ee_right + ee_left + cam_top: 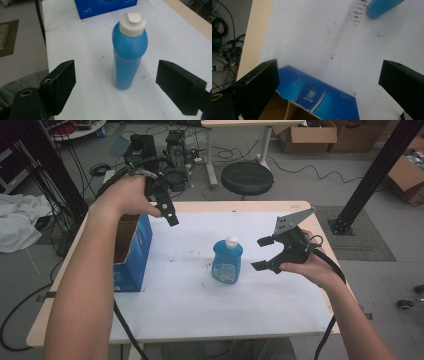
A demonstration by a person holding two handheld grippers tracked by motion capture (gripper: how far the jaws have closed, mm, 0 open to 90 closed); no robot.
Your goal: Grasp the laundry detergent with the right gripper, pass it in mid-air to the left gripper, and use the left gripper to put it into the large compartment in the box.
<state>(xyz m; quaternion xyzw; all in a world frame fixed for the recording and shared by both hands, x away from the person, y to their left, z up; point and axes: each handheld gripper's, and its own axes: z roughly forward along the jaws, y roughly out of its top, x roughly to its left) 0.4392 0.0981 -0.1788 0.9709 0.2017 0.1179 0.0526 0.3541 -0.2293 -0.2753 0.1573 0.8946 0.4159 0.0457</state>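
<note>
A blue bottle (227,261) with a white flip cap stands upright on the white sheet, near the table's middle. My right gripper (257,254) is just right of it, level with its upper half, jaws open and pointed at it. In the right gripper view the bottle (128,55) stands ahead between the spread jaws of the gripper (116,72), untouched. An open blue cardboard box (132,252) sits at the table's left edge. My left gripper (169,215) hovers over the box's far corner. Its jaws (329,72) are open and empty above the box (317,95).
The white sheet (190,305) covers most of the wooden table. Beyond the far edge are a black stool (247,177), equipment with cables (155,150) and cardboard boxes (305,137). A black frame post (370,175) stands at the right, a white cloth (17,220) at the left.
</note>
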